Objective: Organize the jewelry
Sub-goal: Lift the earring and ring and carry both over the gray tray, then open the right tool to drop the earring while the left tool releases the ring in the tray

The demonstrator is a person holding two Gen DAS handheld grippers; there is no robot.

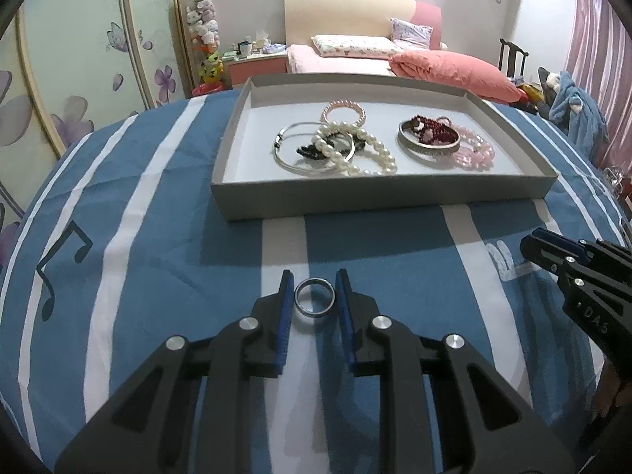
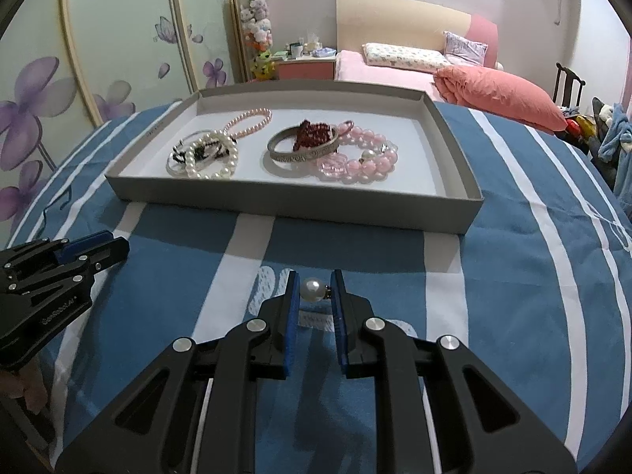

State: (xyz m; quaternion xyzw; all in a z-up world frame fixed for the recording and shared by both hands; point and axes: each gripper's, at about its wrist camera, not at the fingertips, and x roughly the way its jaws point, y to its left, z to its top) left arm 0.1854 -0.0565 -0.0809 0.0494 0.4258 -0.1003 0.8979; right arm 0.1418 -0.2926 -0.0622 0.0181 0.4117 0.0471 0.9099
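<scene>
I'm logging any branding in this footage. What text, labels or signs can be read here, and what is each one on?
"DAS": on the body of the right gripper, left wrist view.
Small white print on the body of the left gripper: too blurred to read.
Engraving on the silver bangle: illegible.
Black music note on the tablecloth: a sign, no words.

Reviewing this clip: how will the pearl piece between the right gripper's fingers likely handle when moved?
The pearl piece is round and glossy, so it is probably slippery and apt to roll on the cloth. It looks small and light. The right gripper seems to hold it by narrow contact, so it may twist.
</scene>
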